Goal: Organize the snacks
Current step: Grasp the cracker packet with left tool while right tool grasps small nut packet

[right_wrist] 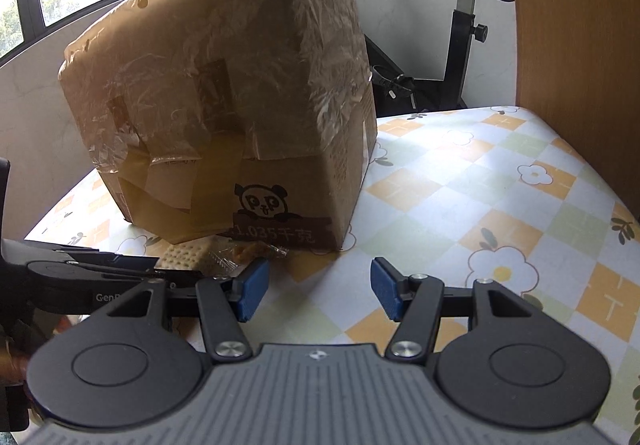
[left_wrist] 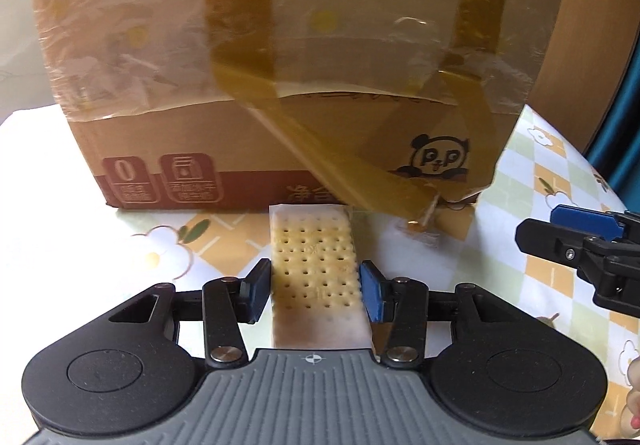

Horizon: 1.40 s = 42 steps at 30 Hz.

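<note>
Left wrist view shows a large cardboard box (left_wrist: 280, 65), wrapped in clear and brown tape, standing on a table with a flower-checked cloth (left_wrist: 552, 173). Just in front of the box's lower edge lies a cracker packet (left_wrist: 314, 265), a long pale biscuit dotted with holes inside clear wrap, one end near the box. The left gripper (left_wrist: 314, 287) has its pads against both long sides of the packet, closed on it. Squeezing harder could crack the brittle biscuit, and the slick wrapper could slip out on lifting. The right gripper (right_wrist: 318, 287) hangs partly open and empty over bare cloth, toward the table's right side. A crumpled wrapper (right_wrist: 256, 251) lies beside the packet.
</note>
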Available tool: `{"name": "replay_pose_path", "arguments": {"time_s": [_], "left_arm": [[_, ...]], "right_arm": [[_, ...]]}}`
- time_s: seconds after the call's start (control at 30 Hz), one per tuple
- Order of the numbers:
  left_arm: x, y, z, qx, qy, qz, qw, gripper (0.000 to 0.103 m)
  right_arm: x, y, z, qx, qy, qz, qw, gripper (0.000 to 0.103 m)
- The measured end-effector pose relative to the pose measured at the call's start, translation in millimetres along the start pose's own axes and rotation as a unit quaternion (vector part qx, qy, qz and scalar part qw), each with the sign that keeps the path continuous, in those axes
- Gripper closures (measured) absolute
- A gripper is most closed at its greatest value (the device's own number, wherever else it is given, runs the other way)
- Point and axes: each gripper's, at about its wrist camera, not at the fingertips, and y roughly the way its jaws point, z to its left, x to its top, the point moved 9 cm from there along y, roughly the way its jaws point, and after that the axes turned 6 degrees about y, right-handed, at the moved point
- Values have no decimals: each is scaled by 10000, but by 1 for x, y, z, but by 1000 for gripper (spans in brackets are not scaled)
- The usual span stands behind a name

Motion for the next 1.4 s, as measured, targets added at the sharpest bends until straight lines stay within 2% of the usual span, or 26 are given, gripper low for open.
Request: {"name": "replay_pose_path", "arguments": {"time_s": [0.37,0.53,0.63,0.73,0.83,1.07,1.23,1.4], "left_arm": [[-33,-25,60,318,-758,-84,9966,53],[-47,-37,79,448,-1012,-131,9938,53],[-51,-40,84,464,-1054,-148,9932,53],[-53,-46,95,465,-1085,-167,9929,53],[-53,-49,95,468,-1103,-192,9926,53],[-56,-58,92,526,-1038,-269,9928,53],[-62,-63,90,529,-1008,-298,9931,53],[-67,-70,89,421,-1123,-286,9924,54]], "right_arm": [[3,24,19,132,127,204,9996,43],[9,45,31,109,588,257,9979,43],[12,57,39,-22,709,262,9971,43],[10,68,45,-275,523,349,9976,44],[3,74,51,-414,230,476,9977,48],[-21,59,59,-287,-395,593,9970,75],[-33,47,63,-141,-608,651,9959,75],[-35,34,62,125,-406,689,9967,77]]}}
